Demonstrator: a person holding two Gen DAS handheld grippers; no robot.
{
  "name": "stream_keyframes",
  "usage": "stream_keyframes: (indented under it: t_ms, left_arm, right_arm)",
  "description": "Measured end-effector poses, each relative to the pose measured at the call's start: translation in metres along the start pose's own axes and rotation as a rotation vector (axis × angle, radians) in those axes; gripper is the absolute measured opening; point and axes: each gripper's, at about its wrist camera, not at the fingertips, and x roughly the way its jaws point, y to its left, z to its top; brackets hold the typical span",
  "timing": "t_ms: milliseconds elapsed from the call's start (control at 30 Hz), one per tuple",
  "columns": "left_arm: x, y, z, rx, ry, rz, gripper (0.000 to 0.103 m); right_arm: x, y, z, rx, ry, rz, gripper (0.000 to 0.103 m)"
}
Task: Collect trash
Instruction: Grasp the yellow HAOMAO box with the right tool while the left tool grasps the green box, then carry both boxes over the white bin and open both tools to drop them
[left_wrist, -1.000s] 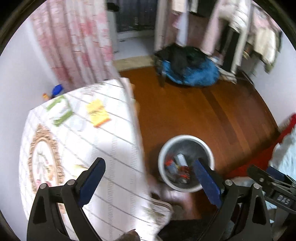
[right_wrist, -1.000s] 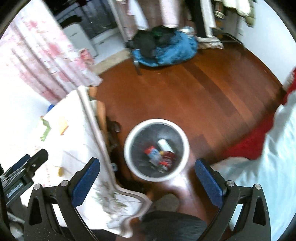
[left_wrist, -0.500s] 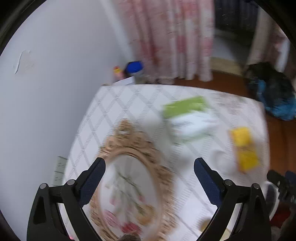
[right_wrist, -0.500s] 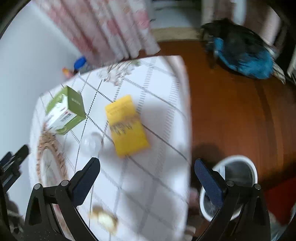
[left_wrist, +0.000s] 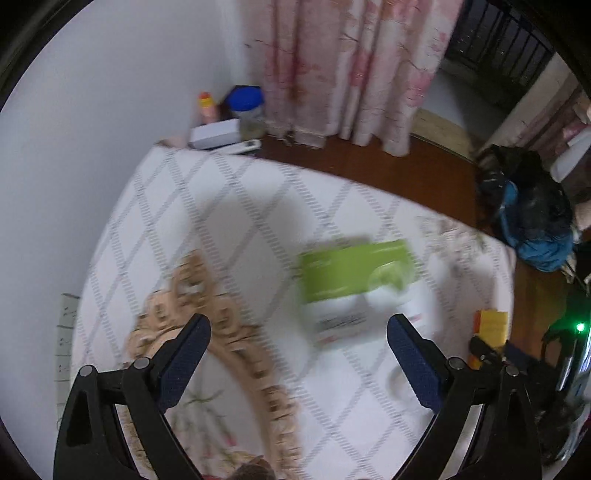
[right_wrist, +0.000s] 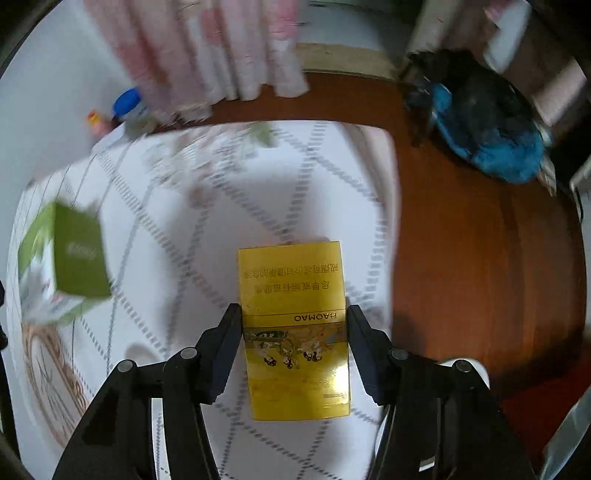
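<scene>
The right gripper (right_wrist: 294, 320) is clamping the yellow pack (right_wrist: 293, 328) across its width, long axis pointing forward over the counter (right_wrist: 177, 236); the left gripper (left_wrist: 297, 338) is hanging open facing the green box (left_wrist: 354, 269).

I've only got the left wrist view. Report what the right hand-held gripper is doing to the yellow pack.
Observer: The right hand-held gripper has the yellow pack between its fingers, with the pads against both long edges.
Operator: Say whether it's lifted.
Observer: Cannot tell. The pack looks flat over the tablecloth, close to the cloth's right edge.
Operator: Find the bin.
Observer: A white bin rim shows just past that edge, low on the floor, behind the right finger.
</scene>
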Motion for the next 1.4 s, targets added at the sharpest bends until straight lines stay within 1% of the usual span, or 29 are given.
stream_keyframes:
  t_ms: [33, 100, 200, 300, 400, 433, 500, 533, 633, 700, 800, 867, 933, 1033, 1200, 1300, 1400]
  left_arm:
    - [0.005, -0.009, 0.006, 0.014, 0.015, 0.000, 0.098]
    - [0.017, -0.025, 0.013, 0.045, 0.039, 0.021, 0.098]
    - [0.035, -0.043, 0.018, 0.094, 0.071, 0.076, 0.098]
    - [0.052, -0.048, 0.021, 0.103, 0.102, 0.108, 0.098]
    - [0.061, -0.045, 0.024, 0.089, 0.107, 0.102, 0.096]
    - [0.062, -0.042, 0.024, 0.079, 0.102, 0.088, 0.094]
    - [0.057, -0.039, 0.023, 0.073, 0.065, 0.065, 0.094]
    - [0.053, -0.036, 0.020, 0.085, 0.034, 0.070, 0.094]
    - [0.044, -0.032, 0.014, 0.115, -0.021, 0.083, 0.093]
    - [0.039, -0.029, 0.009, 0.128, -0.039, 0.091, 0.093]
    - [0.024, -0.021, -0.001, 0.146, -0.089, 0.106, 0.093]
    - [0.008, -0.014, -0.011, 0.156, -0.131, 0.110, 0.093]
    - [-0.009, -0.008, -0.020, 0.167, -0.175, 0.111, 0.093]
    - [-0.035, -0.003, -0.036, 0.177, -0.232, 0.104, 0.093]
    - [-0.087, -0.012, -0.071, 0.209, -0.320, 0.053, 0.093]
    - [-0.119, -0.025, -0.098, 0.235, -0.364, 0.002, 0.093]
    - [-0.147, -0.047, -0.128, 0.277, -0.398, -0.057, 0.093]
  right_arm:
    - [0.002, -0.007, 0.001, 0.025, 0.010, 0.006, 0.059]
    - [0.003, -0.015, 0.001, 0.034, 0.016, 0.002, 0.059]
    - [0.004, -0.017, 0.000, 0.037, 0.015, 0.003, 0.059]
    - [0.006, -0.013, 0.000, 0.030, 0.023, -0.009, 0.060]
    - [0.006, -0.011, 0.003, 0.019, 0.029, -0.023, 0.060]
    - [0.006, -0.011, 0.003, 0.017, 0.031, -0.024, 0.060]
    - [0.005, -0.011, 0.004, 0.006, 0.028, -0.026, 0.060]
    - [0.005, -0.009, 0.004, 0.006, 0.024, -0.028, 0.060]
    - [0.004, -0.008, 0.002, 0.000, 0.010, -0.029, 0.059]
    - [0.003, -0.008, -0.001, 0.002, 0.001, -0.031, 0.058]
    - [0.000, -0.007, -0.009, 0.014, -0.011, -0.015, 0.058]
    - [-0.010, -0.006, -0.018, 0.014, -0.036, 0.005, 0.058]
    - [-0.025, -0.006, -0.032, 0.014, -0.077, 0.017, 0.058]
    - [-0.051, -0.011, -0.063, 0.037, -0.133, 0.064, 0.058]
    - [-0.099, -0.032, -0.112, 0.087, -0.228, 0.121, 0.058]
    - [-0.138, -0.059, -0.146, 0.135, -0.301, 0.145, 0.058]
    - [-0.167, -0.090, -0.173, 0.173, -0.356, 0.149, 0.058]
